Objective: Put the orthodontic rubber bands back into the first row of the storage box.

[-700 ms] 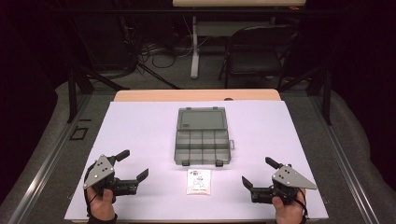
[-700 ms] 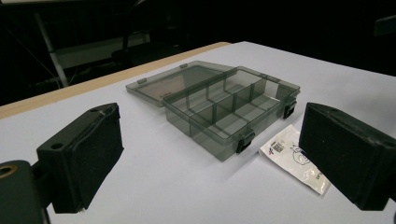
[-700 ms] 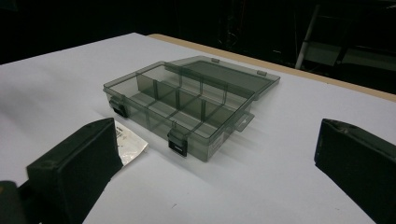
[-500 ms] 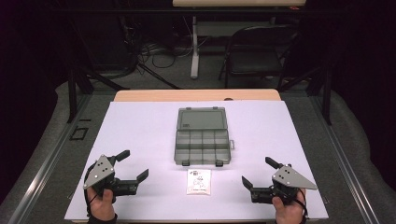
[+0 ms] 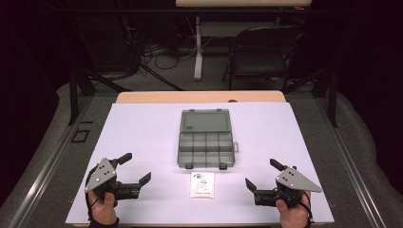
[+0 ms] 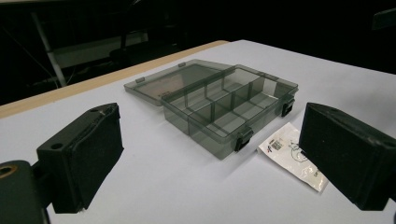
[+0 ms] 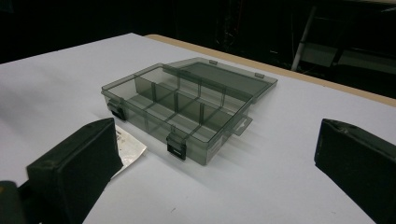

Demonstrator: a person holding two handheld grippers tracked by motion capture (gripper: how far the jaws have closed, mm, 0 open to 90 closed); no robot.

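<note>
i have both tools resting low at the near edge of the white table cover (image 5: 142,128), one at each side. my left gripper (image 5: 135,167) has its black jaws spread wide and nothing sits between them; in the left gripper view the two padded jaws stand far apart with bare white surface in the gap. my right gripper (image 5: 265,175) is the same, jaws wide apart and holding nothing, with only the table between them in the right gripper view.

the smoky grey translucent plastic compartment box (image 5: 206,148) sits in the middle of the table, well apart from both grippers and between them, farther from me. its flat lid (image 5: 205,121) is folded open and lies flat on the far side, hinged to the box. the box is divided into small compartments, and i see nothing in them. two dark latches hang on its near wall.

just beside the box's near wall, toward me, lies a small clear plastic packet with a printed white label (image 5: 202,184), flat on the cover, not touching either gripper.
</note>
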